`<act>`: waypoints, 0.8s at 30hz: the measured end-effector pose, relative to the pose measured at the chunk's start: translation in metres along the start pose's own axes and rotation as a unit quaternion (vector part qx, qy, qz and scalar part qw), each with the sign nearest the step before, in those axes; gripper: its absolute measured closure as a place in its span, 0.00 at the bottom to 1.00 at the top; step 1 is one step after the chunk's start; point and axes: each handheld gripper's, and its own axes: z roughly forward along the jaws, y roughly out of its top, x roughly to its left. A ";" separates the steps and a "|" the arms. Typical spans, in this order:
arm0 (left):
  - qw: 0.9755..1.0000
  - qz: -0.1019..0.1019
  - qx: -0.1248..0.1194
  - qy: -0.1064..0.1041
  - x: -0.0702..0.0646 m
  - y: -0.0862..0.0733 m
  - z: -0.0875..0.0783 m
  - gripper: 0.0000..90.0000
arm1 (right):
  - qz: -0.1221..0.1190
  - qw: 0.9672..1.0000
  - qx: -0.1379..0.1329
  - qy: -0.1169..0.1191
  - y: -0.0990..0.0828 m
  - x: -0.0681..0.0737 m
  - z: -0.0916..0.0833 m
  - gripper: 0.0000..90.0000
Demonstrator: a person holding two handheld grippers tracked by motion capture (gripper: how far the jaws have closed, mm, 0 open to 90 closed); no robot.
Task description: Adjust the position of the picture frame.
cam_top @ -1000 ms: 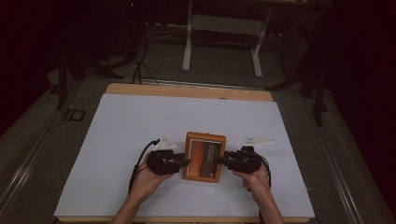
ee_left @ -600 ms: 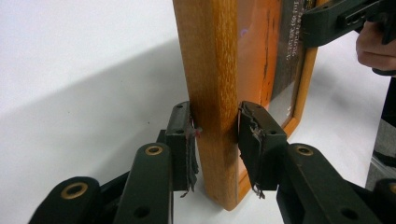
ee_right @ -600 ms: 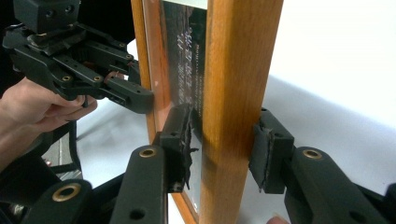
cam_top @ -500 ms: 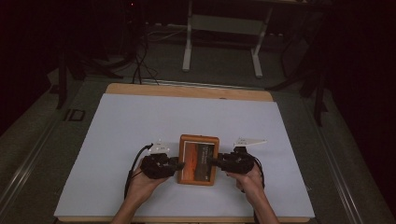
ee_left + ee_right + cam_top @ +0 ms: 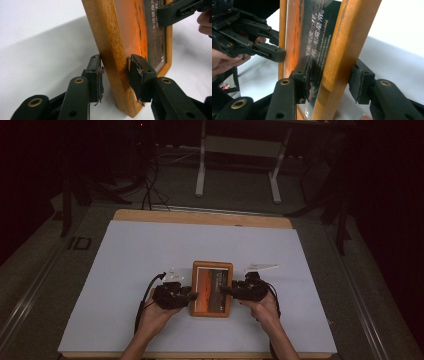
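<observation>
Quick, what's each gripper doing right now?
Left gripper: just opening, frame between its jaws.
Right gripper: just opening too, astride the frame's other side.

Both grippers, left (image 5: 192, 295) and right (image 5: 222, 290), are matte black with brass-coloured rivets, frayed dark pads, trailing black cables and pale three-cornered top plates; forearms bare.

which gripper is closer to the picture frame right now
Neither clearly. The left gripper straddles the left edge of the picture frame, the right gripper its right edge; both sets of jaws have just been opening.
</observation>
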 end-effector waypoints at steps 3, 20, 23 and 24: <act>1.000 -0.007 0.003 -0.002 0.002 0.000 0.001 0.69 | 0.003 1.000 0.003 -0.002 0.001 -0.002 0.003 0.59; 0.994 -0.081 0.025 -0.065 0.033 0.000 0.025 0.61 | 0.087 0.996 0.033 0.007 0.002 -0.028 0.027 0.50; 0.993 -0.090 0.028 -0.073 0.036 0.000 0.029 0.60 | 0.104 0.994 0.037 0.008 0.000 -0.031 0.029 0.49; 0.993 -0.092 0.029 -0.073 0.037 0.000 0.029 0.60 | 0.106 0.994 0.039 0.007 -0.001 -0.032 0.029 0.48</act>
